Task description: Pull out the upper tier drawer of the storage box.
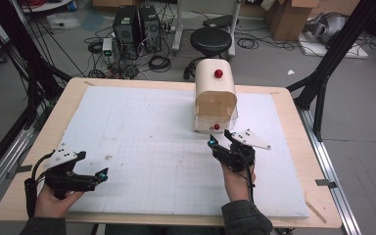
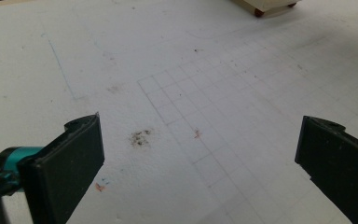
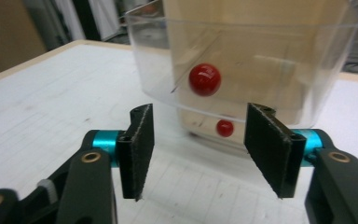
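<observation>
A cream bread box (image 1: 215, 93) with a clear lid (image 3: 242, 60) and red knob (image 3: 204, 80) stood at one o'clock on the worktop (image 1: 142, 142). The right gripper (image 1: 222, 142) hovered just before it, released, jaws apart. The left gripper (image 1: 100, 175) rested at seven o'clock, jaws spread wide, grasping nothing.

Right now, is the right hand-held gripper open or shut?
Open. The right hand-held gripper has its jaws spread apart, empty, with the red knob of the clear box just ahead.
</observation>
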Demonstrator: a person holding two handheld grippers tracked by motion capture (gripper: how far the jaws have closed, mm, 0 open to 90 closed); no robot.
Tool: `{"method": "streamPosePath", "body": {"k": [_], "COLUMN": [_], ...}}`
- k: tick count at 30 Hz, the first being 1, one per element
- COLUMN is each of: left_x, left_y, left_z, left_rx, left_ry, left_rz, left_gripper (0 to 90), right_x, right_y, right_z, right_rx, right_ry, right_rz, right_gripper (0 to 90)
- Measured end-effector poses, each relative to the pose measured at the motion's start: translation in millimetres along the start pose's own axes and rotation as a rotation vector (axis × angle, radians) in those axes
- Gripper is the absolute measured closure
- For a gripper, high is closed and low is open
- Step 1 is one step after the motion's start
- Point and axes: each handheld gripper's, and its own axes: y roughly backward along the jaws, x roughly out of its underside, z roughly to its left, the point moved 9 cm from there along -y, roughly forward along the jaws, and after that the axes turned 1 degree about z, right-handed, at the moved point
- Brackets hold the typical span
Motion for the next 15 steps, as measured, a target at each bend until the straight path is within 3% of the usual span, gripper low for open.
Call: {"method": "streamPosePath", "body": {"k": [1, 6, 15], "left_x": [0.0, 0.2, 0.4], "left_y": [-0.3, -0.3, 0.3], "left_z": [-0.1, -0.1, 1.4], "left_rx": [-0.002, 0.0, 0.001], "left_ry": [0.001, 0.006, 0.012], "left_rz": [-0.001, -0.002, -0.004], "left_gripper": [1.7, 1.7, 1.7], "right_x": [2.0, 5.4, 11.7], "right_y": [-0.1, 0.2, 4.3], "right_z": [-0.9, -0.3, -2.8], "right_rx": [-0.026, -0.071, -0.132], "right_ry": [0.007, 0.013, 0.039], "right_rz": [0.021, 0.057, 0.11], "right_gripper": [34.2, 27.7, 14.0]}}
